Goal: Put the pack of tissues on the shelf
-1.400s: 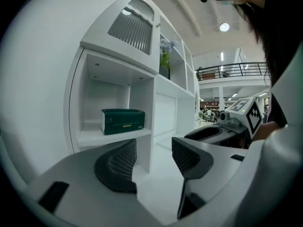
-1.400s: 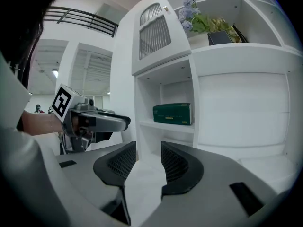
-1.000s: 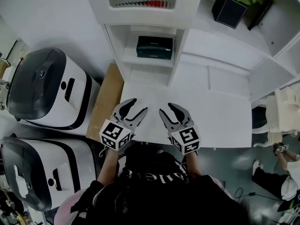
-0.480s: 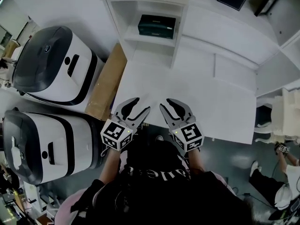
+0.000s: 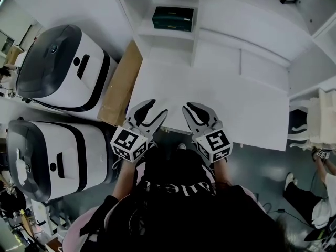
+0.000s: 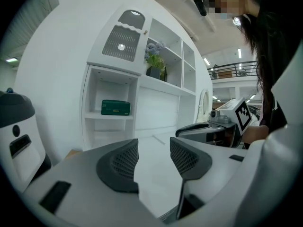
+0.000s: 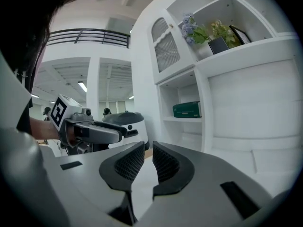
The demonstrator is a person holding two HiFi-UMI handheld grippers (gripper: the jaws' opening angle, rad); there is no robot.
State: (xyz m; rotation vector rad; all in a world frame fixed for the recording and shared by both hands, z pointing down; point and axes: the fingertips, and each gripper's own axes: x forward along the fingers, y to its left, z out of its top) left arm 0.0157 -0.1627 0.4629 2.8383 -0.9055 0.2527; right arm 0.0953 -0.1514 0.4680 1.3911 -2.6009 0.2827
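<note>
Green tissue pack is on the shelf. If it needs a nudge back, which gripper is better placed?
Probably left. The left gripper sits more in line with the shelf bay holding the tissue pack, jaws wide and empty. The right gripper has just been closing to a narrow gap, empty, farther right.

Right gripper (image 7: 147, 148), empty: jaws just closing, a narrow gap left between the ribbed pads. Left gripper (image 7: 124, 130) level with it at left, marker cube outermost. Behind, a white cabinet (image 7: 246, 103); green pack of tissues (image 7: 186, 110) toward the right end of its shelf (image 7: 180, 120). Potted flowers (image 7: 215, 39) in the compartment above.
</note>
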